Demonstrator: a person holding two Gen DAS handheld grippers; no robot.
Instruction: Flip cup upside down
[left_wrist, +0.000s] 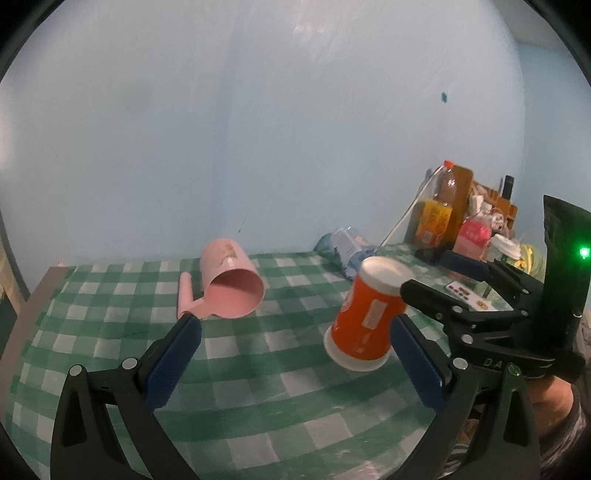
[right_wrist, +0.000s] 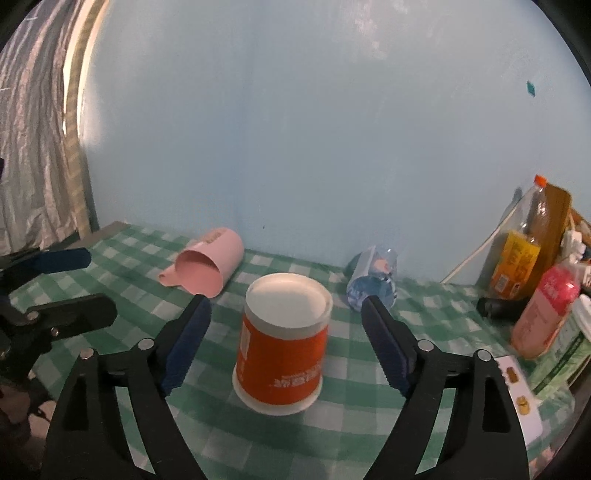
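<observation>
An orange paper cup (right_wrist: 282, 341) with a white rim stands upside down on the green checked tablecloth (right_wrist: 258, 435), its white base facing up. My right gripper (right_wrist: 284, 334) is open, one finger on each side of the cup, not touching it. The cup also shows in the left wrist view (left_wrist: 367, 314), with the right gripper (left_wrist: 428, 273) around its top. My left gripper (left_wrist: 295, 360) is open and empty, left of the cup. A pink mug (left_wrist: 231, 284) lies on its side behind.
A clear plastic cup (right_wrist: 373, 284) lies on its side near the blue wall. Bottles and a carton (right_wrist: 517, 266) crowd the back right corner, with a white cable (right_wrist: 469, 262). The table's left edge (left_wrist: 33, 306) is near.
</observation>
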